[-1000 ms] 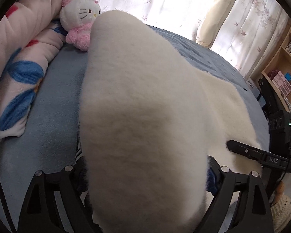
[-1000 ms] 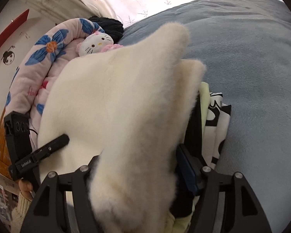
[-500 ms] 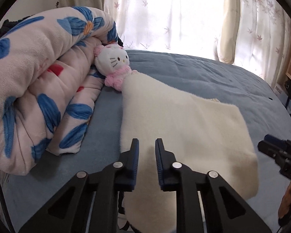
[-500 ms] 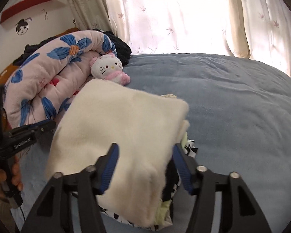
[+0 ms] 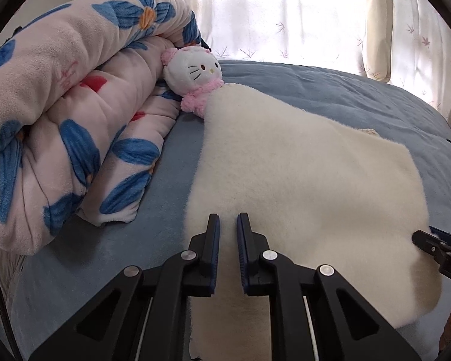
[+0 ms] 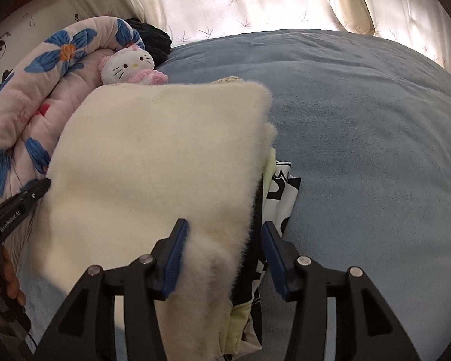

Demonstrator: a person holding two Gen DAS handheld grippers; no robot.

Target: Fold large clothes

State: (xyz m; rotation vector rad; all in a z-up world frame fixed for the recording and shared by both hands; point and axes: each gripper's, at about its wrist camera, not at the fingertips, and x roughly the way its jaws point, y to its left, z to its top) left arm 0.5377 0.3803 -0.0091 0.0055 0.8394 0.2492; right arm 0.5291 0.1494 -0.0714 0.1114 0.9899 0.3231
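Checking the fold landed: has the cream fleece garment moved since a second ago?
Yes. The cream fleece garment has dropped from the camera and lies flat on the bed.

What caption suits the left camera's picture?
Shut left gripper above a folded cream fleece garment on a blue bed.

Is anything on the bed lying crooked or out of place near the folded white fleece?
The white fleece lies fairly flat. Two things stand out: a black-and-white printed cloth sticks out from under its right edge, not tucked in, and the fleece's far corner lies against the plush cat, perhaps over its lower part.
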